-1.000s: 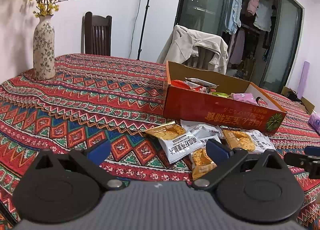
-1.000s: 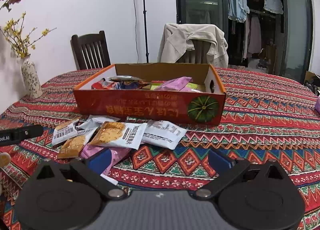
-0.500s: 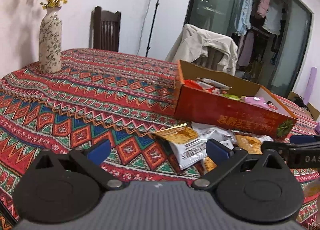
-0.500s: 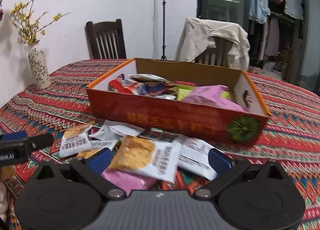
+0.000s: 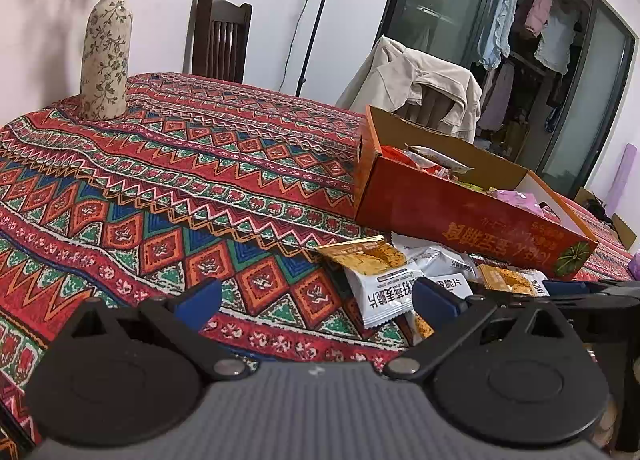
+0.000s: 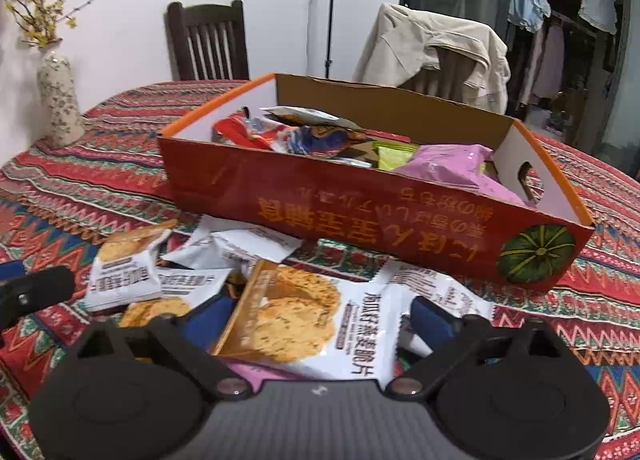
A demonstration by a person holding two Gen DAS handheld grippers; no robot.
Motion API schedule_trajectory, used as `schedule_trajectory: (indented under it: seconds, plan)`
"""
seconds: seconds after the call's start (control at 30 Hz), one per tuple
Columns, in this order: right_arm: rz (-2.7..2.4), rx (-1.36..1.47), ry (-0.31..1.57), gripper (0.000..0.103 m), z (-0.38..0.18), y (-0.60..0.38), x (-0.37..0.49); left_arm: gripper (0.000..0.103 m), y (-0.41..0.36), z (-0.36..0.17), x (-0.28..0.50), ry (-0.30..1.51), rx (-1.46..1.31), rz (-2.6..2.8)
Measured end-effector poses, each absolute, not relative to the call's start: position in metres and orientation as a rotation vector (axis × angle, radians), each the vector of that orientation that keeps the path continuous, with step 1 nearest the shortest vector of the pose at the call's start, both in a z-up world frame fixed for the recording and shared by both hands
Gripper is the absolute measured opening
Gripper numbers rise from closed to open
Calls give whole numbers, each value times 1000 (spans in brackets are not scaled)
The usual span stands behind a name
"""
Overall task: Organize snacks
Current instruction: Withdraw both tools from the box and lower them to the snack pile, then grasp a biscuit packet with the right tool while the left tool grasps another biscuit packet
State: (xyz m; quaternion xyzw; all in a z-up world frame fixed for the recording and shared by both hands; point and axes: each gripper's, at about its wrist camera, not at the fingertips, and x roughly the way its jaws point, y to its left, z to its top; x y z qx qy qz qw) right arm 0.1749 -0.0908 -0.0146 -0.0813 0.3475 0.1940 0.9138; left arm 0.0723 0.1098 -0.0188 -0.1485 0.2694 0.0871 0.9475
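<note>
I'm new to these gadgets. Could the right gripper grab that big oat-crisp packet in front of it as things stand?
Probably yes. The right gripper is open, and the oat-crisp packet lies on top of the pile between its fingers, nothing covering it. The red box sits behind, out of the way.

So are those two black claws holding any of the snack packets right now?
No, nothing is held. The right gripper is open, its fingers either side of a white-and-orange oat crisp packet lying on the pile. The left gripper is open over the patterned tablecloth.
</note>
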Motion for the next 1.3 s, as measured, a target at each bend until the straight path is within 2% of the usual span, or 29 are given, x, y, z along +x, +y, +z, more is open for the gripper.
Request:
schedule_trajectory:
  seconds: [0.3,0.93,1.3]
  plan:
    - [424,-191,645,71,-8,-91,160,103,112,-20,73,557,-312,196]
    - [402,-101,522,69,18,-141,150,103,106,-10,67,564,-277,236]
    - [377,1,514,69,8,-174,160,103,85,17,87,565,-203,224]
